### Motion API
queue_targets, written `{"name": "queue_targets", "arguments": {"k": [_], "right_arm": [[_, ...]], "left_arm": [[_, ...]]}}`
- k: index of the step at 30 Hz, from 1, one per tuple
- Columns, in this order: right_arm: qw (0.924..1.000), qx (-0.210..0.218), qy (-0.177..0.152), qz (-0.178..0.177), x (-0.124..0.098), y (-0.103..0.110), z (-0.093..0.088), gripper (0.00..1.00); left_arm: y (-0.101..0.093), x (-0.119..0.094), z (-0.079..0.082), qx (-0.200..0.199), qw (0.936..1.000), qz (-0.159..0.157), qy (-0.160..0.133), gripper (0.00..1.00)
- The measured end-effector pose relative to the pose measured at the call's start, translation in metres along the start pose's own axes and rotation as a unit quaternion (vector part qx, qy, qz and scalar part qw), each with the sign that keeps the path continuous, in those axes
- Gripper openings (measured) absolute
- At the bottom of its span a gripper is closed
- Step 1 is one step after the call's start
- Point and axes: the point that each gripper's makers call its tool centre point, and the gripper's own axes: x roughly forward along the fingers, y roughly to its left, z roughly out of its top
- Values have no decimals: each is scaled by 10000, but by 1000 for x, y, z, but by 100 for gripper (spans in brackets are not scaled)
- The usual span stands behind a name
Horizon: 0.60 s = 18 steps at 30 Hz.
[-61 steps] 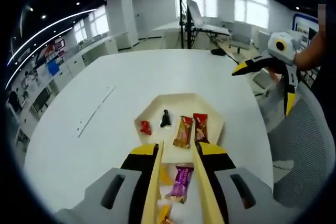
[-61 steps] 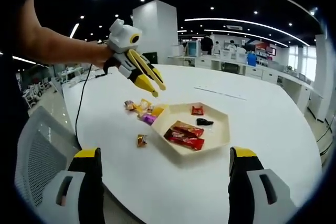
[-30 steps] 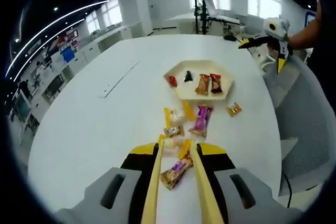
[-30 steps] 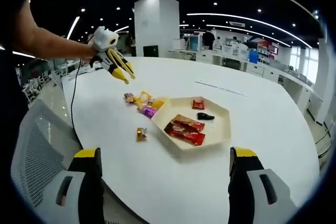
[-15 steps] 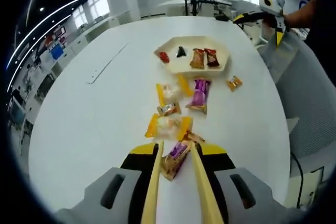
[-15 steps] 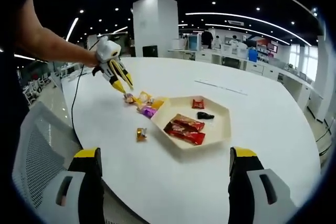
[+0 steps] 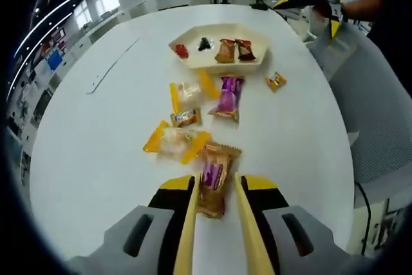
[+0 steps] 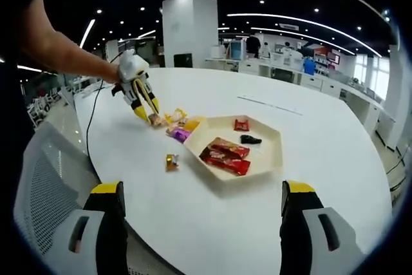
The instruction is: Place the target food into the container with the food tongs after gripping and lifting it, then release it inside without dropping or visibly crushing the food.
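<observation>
A brown and purple wrapped snack lies on the white table, and the tan tongs on my left gripper stand open with one blade on each side of it. Past it lie yellow packets, a purple packet and a small orange candy. The cream hexagonal tray beyond them holds two bars, a red sweet and a black sweet. In the right gripper view, the left gripper points down at the snack pile beside the tray. My right gripper hangs wide open with nothing in it, off the table's near edge.
A grey mesh chair stands by the table edge, close to my right gripper. A person's arm holds the left gripper. A small gold candy lies alone in front of the tray. Desks and other people fill the far room.
My left gripper drew back from over the tray, crossed the snack pile and came down around the brown and purple snack. The right gripper stayed put and open.
</observation>
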Motion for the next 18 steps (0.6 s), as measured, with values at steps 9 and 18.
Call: {"name": "queue_targets", "arguments": {"k": [9, 18], "right_arm": [[10000, 9, 4, -40, 0, -1, 0, 99], [10000, 70, -53, -34, -1, -2, 2, 99]], "left_arm": [[0, -2, -3, -567, 9983, 151, -47, 18], [-4, -1, -2, -721, 9973, 123, 0, 17]]}}
